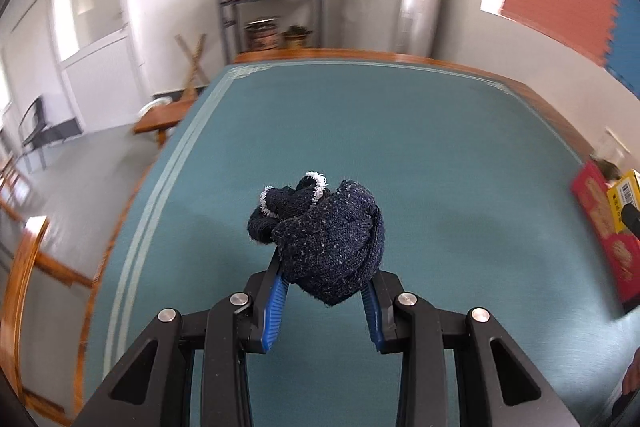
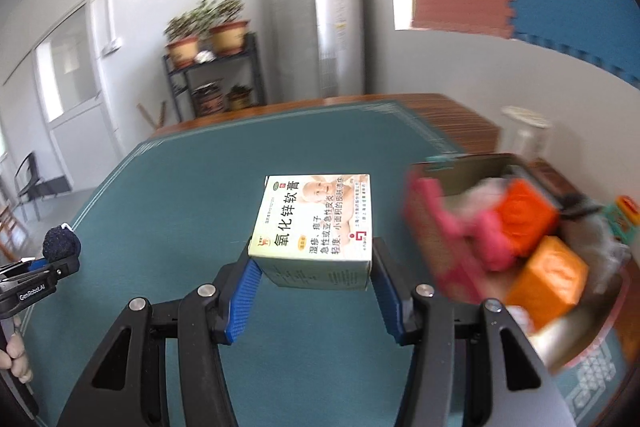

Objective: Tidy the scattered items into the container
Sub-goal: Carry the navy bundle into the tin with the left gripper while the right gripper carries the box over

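So our left gripper (image 1: 326, 259) has its blue pads clamped on a balled-up navy sock (image 1: 320, 235) with white trim, held above the teal table mat (image 1: 400, 131). Our right gripper (image 2: 310, 269) is squeezed onto a cream ointment box (image 2: 314, 227) printed with 氧化锌软膏 and a baby's face, also over the mat. Right of that box sits the container (image 2: 460, 171), blurry, with pink and orange items inside. "GenRobot.AI" reads on the left gripper's side.

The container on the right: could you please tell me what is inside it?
The container holds two orange blocks, something pink and something pale behind them. Motion blur hides finer detail, and anything beneath these is covered.
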Demonstrator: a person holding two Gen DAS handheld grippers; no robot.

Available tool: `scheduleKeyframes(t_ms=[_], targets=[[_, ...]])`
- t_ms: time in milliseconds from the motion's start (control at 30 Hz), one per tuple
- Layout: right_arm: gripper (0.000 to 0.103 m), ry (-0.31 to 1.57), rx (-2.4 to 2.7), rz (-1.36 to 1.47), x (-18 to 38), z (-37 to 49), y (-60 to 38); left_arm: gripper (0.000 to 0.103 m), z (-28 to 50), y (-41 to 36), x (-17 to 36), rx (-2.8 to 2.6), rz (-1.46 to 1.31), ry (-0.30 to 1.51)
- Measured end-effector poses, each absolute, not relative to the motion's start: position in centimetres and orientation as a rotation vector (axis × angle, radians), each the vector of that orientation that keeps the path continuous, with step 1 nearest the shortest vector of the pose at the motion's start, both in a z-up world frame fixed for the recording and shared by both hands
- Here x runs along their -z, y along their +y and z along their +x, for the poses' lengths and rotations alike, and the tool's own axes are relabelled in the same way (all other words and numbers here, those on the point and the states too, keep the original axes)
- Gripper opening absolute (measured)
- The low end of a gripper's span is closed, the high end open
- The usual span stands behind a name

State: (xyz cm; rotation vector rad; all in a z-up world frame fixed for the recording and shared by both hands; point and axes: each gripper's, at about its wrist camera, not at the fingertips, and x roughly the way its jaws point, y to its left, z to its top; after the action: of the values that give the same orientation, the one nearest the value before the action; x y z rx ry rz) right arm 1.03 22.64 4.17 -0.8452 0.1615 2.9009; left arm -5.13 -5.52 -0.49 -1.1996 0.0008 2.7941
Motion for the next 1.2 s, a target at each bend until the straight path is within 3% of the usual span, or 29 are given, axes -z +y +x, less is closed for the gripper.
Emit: scheduleKeyframes(t_ms=[267, 700, 1100, 1167, 1200], targets=[[0.057, 0.267, -2.775, -0.69, -5.8, 6.6, 31.6, 0.036, -4.9, 3.4, -1.7, -2.664, -1.121, 0.095], [0.057, 0.403, -2.704, -0.491, -5.6, 9.7, 37.1, 0.035, -5.8, 20.1, -6.8, -2.36, -0.962, 0.15], [0.057, 0.397, -2.69, -0.441, -5.4, 10.6, 37.9, 0.036, -9.4, 29.9, -4.4, -2.176, -1.088, 0.159], [0.057, 0.395, -2.693, -0.443, -5.4, 10.7, 37.9, 0.043, -10.0, 30.2, -4.0, -2.175, -1.096, 0.161], [0.057, 0.396, -2.693, -0.44, -5.4, 10.7, 37.9, 0.051, -10.3, 30.4, -3.8, -2.176, -1.097, 0.159]])
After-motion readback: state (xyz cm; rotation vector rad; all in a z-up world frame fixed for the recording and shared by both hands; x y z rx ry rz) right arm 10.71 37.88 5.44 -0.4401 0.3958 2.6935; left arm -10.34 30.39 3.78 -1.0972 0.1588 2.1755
